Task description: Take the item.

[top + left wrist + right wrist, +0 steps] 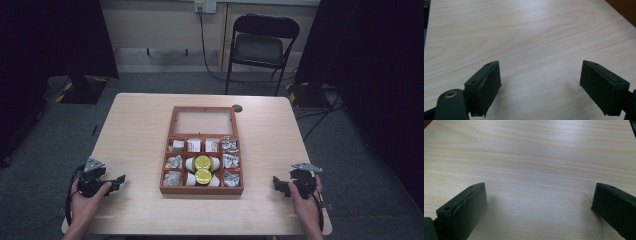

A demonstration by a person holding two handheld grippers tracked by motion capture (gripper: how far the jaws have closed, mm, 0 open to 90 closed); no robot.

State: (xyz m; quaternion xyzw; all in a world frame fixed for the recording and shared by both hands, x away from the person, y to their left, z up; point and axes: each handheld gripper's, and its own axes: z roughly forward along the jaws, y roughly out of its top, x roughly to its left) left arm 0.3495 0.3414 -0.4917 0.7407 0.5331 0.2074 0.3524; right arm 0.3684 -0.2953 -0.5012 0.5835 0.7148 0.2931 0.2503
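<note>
A brown wooden box [202, 190] with its glass lid [203, 121] laid open lies at the middle of the table. Its compartments hold small packets, and two white cups with yellow lids [203, 162] sit in the centre. My left gripper [117, 181] rests near the table's front left corner, held in a hand, its jaws wide apart over bare wood [540, 82]. My right gripper [278, 184] rests near the front right, also open with nothing between its fingers [539, 207]. Both stand well clear of the box.
The light wooden table [135, 130] has bare surface on both sides of the box. A small dark round thing [237, 108] lies by the lid's far right corner. A black folding chair [260, 47] stands behind the table. Dark curtains hang at both sides.
</note>
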